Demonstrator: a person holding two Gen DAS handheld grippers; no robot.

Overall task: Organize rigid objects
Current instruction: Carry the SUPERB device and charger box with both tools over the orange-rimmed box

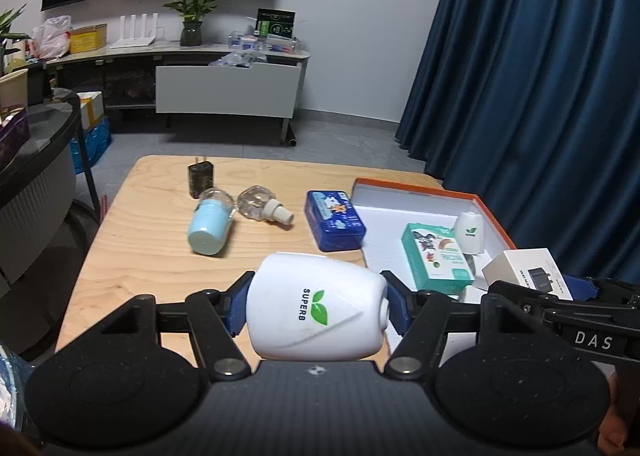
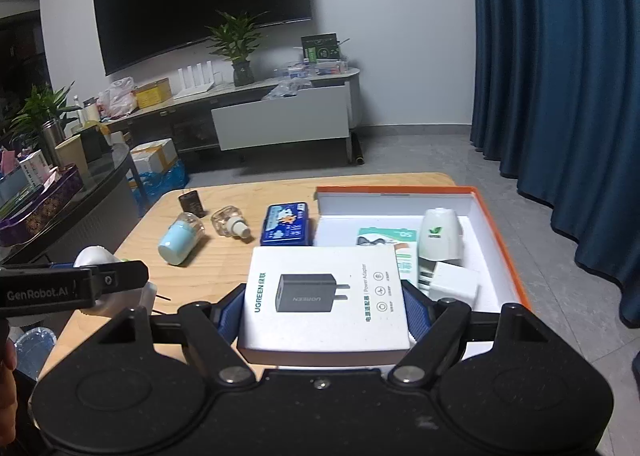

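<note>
With the left gripper (image 1: 316,308) pinching the white SUPERB bottle (image 1: 316,306) and the right gripper (image 2: 324,304) clamping the UGREEN adapter box (image 2: 324,296), lower each flat into a bare corner of the orange-rimmed box (image 2: 496,240), jaws releasing only once seated.

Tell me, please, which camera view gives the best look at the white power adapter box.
The right wrist view: the white power adapter box fills the centre, held between the right gripper fingers, its printed top readable. The left wrist view shows only a corner of the box at the right edge, above the gripper's arm.
</note>
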